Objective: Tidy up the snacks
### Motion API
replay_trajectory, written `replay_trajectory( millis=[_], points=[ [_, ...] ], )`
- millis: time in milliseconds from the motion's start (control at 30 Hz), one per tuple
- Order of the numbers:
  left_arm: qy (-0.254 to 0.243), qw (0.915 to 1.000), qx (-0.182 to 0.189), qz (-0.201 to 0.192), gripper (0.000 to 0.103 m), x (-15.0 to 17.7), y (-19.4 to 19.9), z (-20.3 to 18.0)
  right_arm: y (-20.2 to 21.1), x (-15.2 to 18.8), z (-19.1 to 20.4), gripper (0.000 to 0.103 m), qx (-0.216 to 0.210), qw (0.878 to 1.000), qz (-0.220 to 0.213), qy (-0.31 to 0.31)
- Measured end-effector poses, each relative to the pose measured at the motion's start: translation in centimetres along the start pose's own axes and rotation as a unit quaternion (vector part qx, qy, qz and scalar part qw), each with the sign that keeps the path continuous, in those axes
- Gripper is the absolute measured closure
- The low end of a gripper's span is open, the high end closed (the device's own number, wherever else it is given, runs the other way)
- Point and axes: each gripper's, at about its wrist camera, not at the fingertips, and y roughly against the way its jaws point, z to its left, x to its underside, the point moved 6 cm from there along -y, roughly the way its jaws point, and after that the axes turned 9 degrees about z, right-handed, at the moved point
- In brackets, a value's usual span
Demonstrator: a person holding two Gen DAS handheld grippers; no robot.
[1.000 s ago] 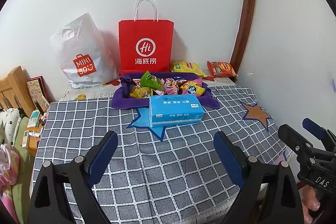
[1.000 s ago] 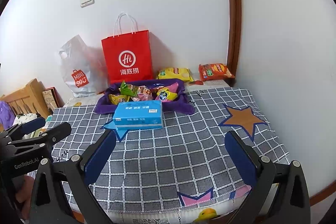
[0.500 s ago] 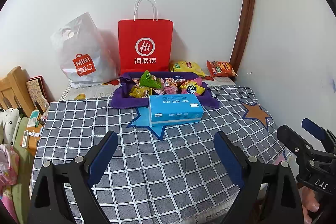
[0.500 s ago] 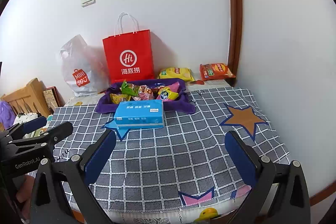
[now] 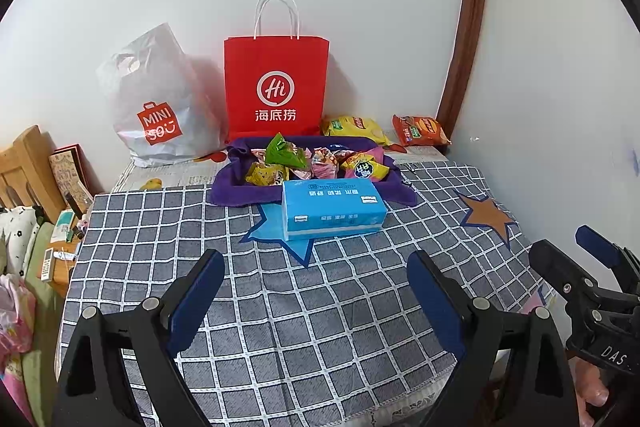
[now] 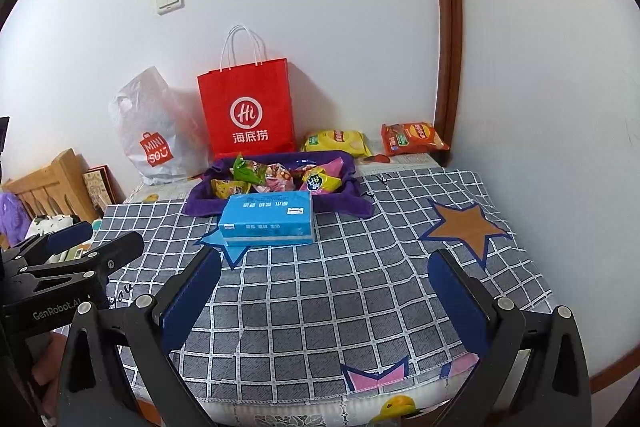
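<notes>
A purple cloth tray (image 5: 240, 189) (image 6: 202, 201) at the back of the table holds several snack packets, among them a green one (image 5: 282, 151) (image 6: 246, 169). A yellow chip bag (image 5: 354, 129) (image 6: 334, 141) and an orange chip bag (image 5: 420, 130) (image 6: 412, 138) lie behind it by the wall. My left gripper (image 5: 316, 267) and right gripper (image 6: 324, 267) are both open and empty, above the near part of the table, well short of the snacks.
A blue tissue pack (image 5: 332, 209) (image 6: 268, 219) lies in front of the tray. A red paper bag (image 5: 276, 87) and a white plastic bag (image 5: 160, 107) stand against the wall. The grid tablecloth (image 5: 200, 227) covers the table. Wooden furniture (image 5: 24, 167) stands left.
Both views have shifted only slightly; the scene sits a little higher and nearer. Nothing on the table has moved and both grippers stay open.
</notes>
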Motion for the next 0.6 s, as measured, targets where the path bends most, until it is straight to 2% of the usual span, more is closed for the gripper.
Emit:
replay_trajectory(
  millis=[600],
  points=[
    [0.000, 1.0000, -0.001, 0.002, 0.011, 0.11, -0.21, -0.03, 0.28, 0.17, 0.21, 0.001, -0.003, 1.000, -0.003, 0.004]
  ],
)
